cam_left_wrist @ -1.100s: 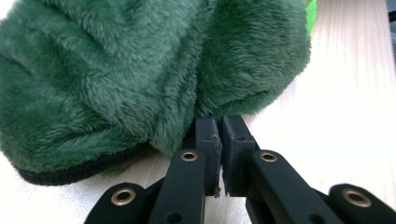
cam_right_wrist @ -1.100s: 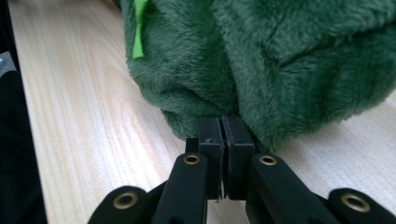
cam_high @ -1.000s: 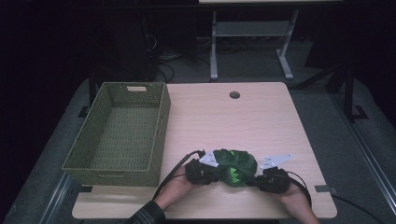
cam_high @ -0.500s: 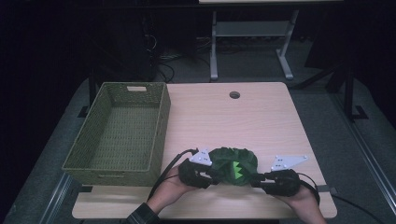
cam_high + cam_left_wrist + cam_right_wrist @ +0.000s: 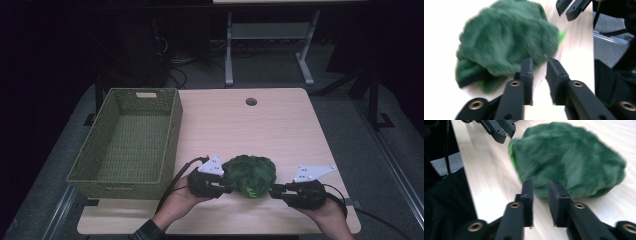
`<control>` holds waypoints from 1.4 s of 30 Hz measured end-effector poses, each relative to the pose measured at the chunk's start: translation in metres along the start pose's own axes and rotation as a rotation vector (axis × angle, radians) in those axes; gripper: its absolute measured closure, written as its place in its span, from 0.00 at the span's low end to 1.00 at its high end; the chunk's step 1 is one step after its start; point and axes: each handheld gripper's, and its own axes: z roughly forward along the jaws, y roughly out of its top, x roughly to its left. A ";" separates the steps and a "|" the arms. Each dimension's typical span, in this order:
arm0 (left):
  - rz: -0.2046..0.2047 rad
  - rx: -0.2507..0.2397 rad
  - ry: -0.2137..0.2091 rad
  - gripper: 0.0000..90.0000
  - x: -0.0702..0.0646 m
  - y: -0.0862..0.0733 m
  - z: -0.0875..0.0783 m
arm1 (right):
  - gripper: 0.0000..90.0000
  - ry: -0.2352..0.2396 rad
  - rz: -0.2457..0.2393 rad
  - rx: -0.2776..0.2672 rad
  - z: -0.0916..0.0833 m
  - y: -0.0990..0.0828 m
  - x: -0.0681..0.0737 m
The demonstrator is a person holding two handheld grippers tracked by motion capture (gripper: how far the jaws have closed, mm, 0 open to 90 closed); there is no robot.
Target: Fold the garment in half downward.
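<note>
Resting at the lower centre of the light wooden table (image 5: 280,130), right of the green woven basket (image 5: 127,142), a crumpled dark-green fuzzy cloth (image 5: 250,174) lies between the left gripper (image 5: 223,185) and the right gripper (image 5: 276,190); both, narrowly parted after closing slightly, grip nothing.

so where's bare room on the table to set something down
The tabletop is bare from the green bundle back past the round hole, rightward from the woven basket, whose inside looks bare too. The near edge is crowded: left gripper and right gripper flank the bundle.
</note>
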 end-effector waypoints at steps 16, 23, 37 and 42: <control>-0.026 0.124 0.096 1.00 0.031 -0.005 0.051 | 1.00 -0.054 0.044 0.124 0.047 -0.001 -0.031; -0.011 0.161 0.101 1.00 0.029 -0.010 0.056 | 1.00 -0.036 0.057 0.147 0.056 -0.010 -0.031; -0.029 0.123 0.073 0.98 0.017 -0.009 0.026 | 1.00 -0.066 0.044 0.064 0.028 -0.003 -0.032; -0.017 0.108 0.049 0.98 0.003 -0.009 0.018 | 1.00 -0.095 0.053 0.001 0.013 0.007 -0.044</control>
